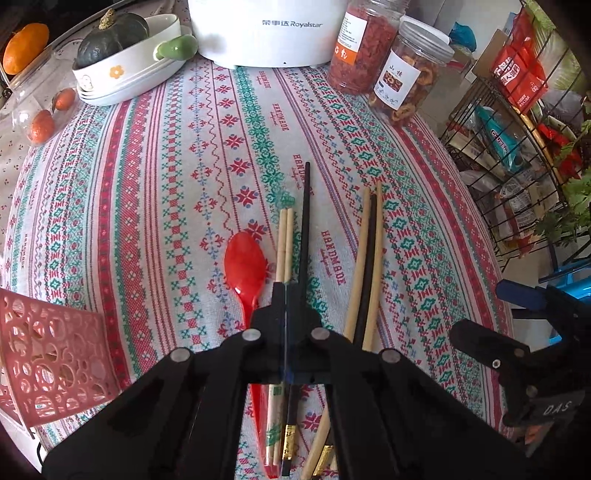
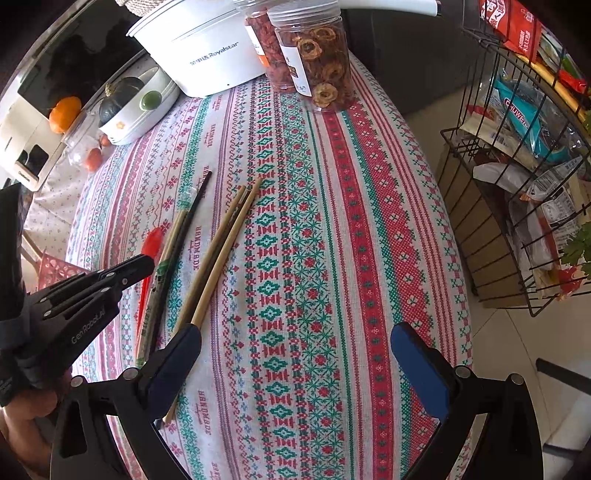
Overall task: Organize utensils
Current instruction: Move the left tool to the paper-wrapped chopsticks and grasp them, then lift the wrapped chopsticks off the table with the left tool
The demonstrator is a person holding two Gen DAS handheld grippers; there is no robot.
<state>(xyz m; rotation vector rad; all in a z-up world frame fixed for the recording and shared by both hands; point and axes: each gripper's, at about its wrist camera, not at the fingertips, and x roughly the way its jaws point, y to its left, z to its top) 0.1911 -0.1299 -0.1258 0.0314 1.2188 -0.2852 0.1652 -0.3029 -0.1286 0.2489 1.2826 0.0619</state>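
On the table, a big patterned cloth [image 1: 147,184] covers the whole top. At the far edge sits a white cooker [image 1: 258,33], with two jars of dried fruit [image 1: 406,74] beside it toward the far right corner. A white dish with a green pumpkin [image 1: 110,37] sits toward the far left corner. We think these big things are pushed back to leave room in the middle for sorting.

At the near left edge we see a pink basket [image 1: 51,354] with holes. We guess the utensils will go in there.

Near the middle lie the utensils, all pointing long-ways from the near edge to the far edge. A red spoon [image 1: 245,266] lies with its bowl away from us. Just beside it is a pale chopstick pair [image 1: 284,240] and a black chopstick [image 1: 306,221]. A little to the right is another bundle of chopsticks [image 1: 369,251], two pale and one dark.

Our left gripper [image 1: 286,291] has its fingers pressed together right above the first chopsticks. We cannot tell if it pinches one. Our right gripper [image 2: 295,354] has its blue fingers [image 2: 417,365] spread wide, holding nothing, its left finger touching the right bundle.
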